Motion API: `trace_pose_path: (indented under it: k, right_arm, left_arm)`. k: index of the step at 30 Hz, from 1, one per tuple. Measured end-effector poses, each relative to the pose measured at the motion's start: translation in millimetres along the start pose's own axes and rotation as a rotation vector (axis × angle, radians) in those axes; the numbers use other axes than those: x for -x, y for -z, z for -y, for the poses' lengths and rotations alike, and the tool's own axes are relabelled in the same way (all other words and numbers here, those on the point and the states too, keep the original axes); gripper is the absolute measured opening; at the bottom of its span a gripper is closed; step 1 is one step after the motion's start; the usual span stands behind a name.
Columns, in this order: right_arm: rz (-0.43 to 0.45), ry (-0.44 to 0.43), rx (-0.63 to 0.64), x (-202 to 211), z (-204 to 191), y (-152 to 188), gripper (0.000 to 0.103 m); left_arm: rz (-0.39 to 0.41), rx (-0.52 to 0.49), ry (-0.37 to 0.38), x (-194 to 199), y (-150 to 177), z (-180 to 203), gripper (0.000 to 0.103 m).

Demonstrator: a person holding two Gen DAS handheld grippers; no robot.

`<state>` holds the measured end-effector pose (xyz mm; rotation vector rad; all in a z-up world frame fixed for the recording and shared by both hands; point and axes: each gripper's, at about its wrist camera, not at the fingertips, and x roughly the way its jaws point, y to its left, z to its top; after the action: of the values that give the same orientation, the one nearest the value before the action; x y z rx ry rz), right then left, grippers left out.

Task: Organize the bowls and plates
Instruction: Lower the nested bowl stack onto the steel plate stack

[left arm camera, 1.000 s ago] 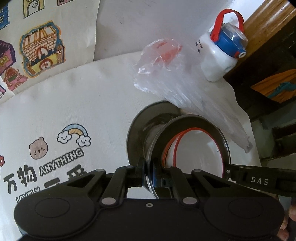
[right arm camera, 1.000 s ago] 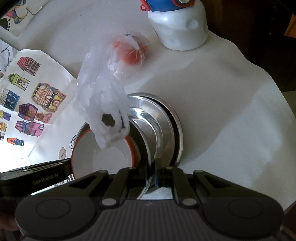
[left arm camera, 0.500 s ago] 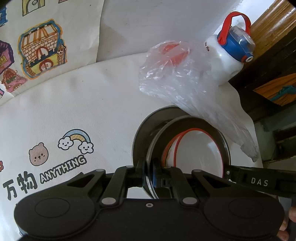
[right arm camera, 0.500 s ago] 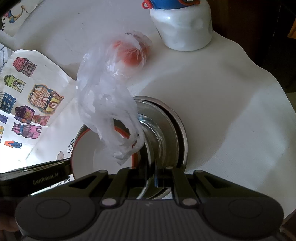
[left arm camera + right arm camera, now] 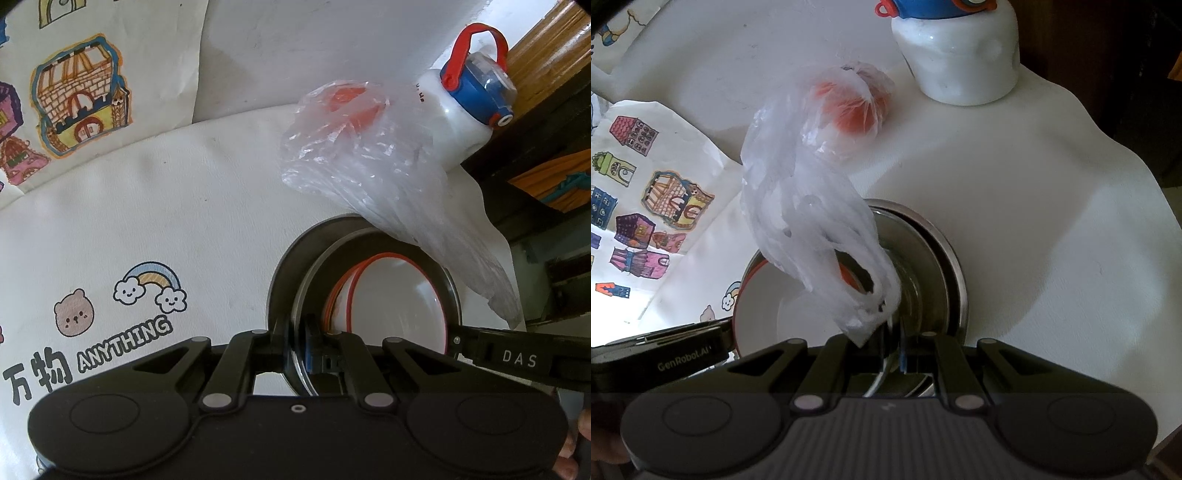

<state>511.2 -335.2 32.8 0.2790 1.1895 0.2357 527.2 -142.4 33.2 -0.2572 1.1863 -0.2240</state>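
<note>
A stack of steel plates (image 5: pixel 284 280) carries a white bowl with a red rim (image 5: pixel 399 295). My left gripper (image 5: pixel 297 343) is shut on the stack's near rim. My right gripper (image 5: pixel 453 341) clamps the opposite rim. In the right wrist view the steel plates (image 5: pixel 934 266) sit straight ahead of my right gripper (image 5: pixel 894 350), which is shut on their edge. The white bowl (image 5: pixel 764 317) lies to the left, where the left gripper (image 5: pixel 733 339) grips. A limp clear plastic bag (image 5: pixel 805 206) drapes over the stack and hides part of it.
The plastic bag (image 5: pixel 369 158) holds something red (image 5: pixel 853 107) and lies on the white cloth (image 5: pixel 1052 221). A white bottle with a blue and red lid (image 5: pixel 461 110) stands behind it near the table's far edge. Drawings on paper (image 5: pixel 77 96) lie at the left.
Both grippers have carried the stack closer to the bag and the bottle. The bag's loose end now hangs further over the plates, down to my right gripper's fingers.
</note>
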Motion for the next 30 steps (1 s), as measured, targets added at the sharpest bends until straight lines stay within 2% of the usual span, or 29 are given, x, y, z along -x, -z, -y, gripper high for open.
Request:
trace_pose_path:
  k: [30]
  right_arm:
    - [0.007, 0.020, -0.026, -3.2, 9.9, -0.1, 0.009]
  left_arm:
    - [-0.022, -0.025, 0.012, -13.0, -3.5, 5.5, 0.006]
